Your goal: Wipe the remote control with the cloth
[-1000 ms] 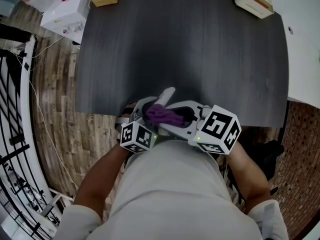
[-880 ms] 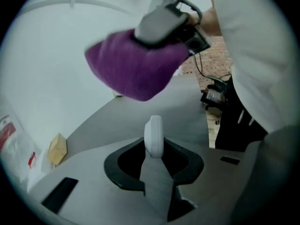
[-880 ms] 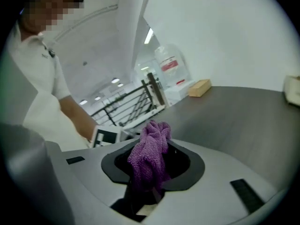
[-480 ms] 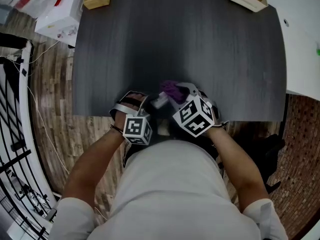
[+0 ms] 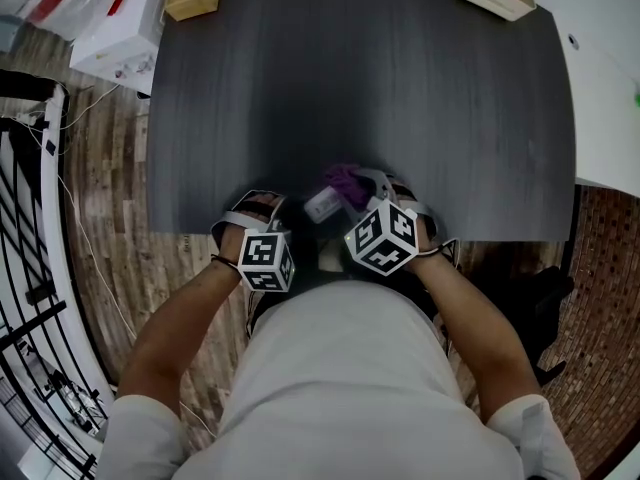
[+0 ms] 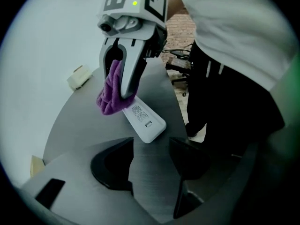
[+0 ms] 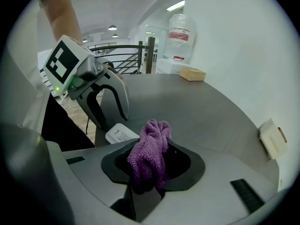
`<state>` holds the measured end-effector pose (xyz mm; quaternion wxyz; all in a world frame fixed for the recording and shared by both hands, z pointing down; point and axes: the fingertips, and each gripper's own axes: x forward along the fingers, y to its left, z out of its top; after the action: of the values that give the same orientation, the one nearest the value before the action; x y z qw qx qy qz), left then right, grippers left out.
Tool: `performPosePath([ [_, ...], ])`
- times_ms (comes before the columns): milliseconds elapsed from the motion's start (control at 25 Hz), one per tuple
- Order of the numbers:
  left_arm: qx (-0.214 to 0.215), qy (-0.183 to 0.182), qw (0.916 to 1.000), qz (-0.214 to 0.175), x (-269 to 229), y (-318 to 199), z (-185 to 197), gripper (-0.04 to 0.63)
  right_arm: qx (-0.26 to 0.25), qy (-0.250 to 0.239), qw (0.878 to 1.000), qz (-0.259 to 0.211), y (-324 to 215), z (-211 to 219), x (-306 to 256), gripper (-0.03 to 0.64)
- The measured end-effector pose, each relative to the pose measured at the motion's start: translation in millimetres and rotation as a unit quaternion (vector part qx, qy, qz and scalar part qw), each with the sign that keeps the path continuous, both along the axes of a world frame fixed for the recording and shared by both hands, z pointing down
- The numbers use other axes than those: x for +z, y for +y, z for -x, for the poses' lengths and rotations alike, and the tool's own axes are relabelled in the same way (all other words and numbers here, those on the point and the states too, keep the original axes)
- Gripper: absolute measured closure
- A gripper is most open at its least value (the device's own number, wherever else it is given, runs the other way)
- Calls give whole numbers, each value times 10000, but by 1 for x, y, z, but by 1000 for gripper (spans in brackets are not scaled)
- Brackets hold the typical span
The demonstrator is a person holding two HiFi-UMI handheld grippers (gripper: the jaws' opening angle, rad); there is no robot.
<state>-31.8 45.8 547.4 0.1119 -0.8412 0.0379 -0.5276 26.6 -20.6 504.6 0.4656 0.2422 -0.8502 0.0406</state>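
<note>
1. My left tongs [image 6: 151, 149] stand wide apart. The jaws have just been opening, and there is nothing between them except bare tabletop.
2. In the left gripper view the white remote control [image 6: 144, 122] lies flat on the dark table [image 6: 84, 125], label side up. Its near end is just beyond my left jaw tips and does not touch them.
3. My right tongs [image 7: 152, 162] are clamped on the purple cloth [image 7: 149, 144]. The cloth is bunched between the pads, and a tuft stands out past the tips.
4. From the left gripper view, the right tongs [image 6: 121, 90] point down at the far end of the remote control. The cloth [image 6: 110, 95] hangs from them and rests against that end.
5. The head view shows the remote control [image 5: 325, 205] between the two tongs, close to the table [image 5: 400, 88] edge nearest my body. The cloth [image 5: 345, 180] is just beyond it.
6. In the right gripper view the left tongs [image 7: 112, 121] hover over the remote control [image 7: 121, 134], open, with the fingers just above it.
</note>
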Motion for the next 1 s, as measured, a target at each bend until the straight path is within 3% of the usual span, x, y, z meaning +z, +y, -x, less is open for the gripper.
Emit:
performPosePath([
  [200,-732,408,9953,484,-1,-1,-14,379,-139,-1,9999,25,-6,1,1,486],
  [360,-1367,568,9836,1028,4,1,-22,379,-247,137,9996,-10,-15,-3,-4,486],
  [520,-1911,672,9719,1204,5,1,-19,389,-410,832,9947,-439,-35,-21,-5,486],
  [680,-2422,855,9563,1399,6,0,-19,398,-984,1700,9794,-462,-32,-28,12,486],
  [760,-2560,917,9518,1422,6,-1,-20,397,-1184,1953,9715,-633,-27,-26,15,486],
  [1000,-2638,969,9495,1393,5,-1,-21,397,-1396,2178,9610,-976,-15,-15,13,488],
])
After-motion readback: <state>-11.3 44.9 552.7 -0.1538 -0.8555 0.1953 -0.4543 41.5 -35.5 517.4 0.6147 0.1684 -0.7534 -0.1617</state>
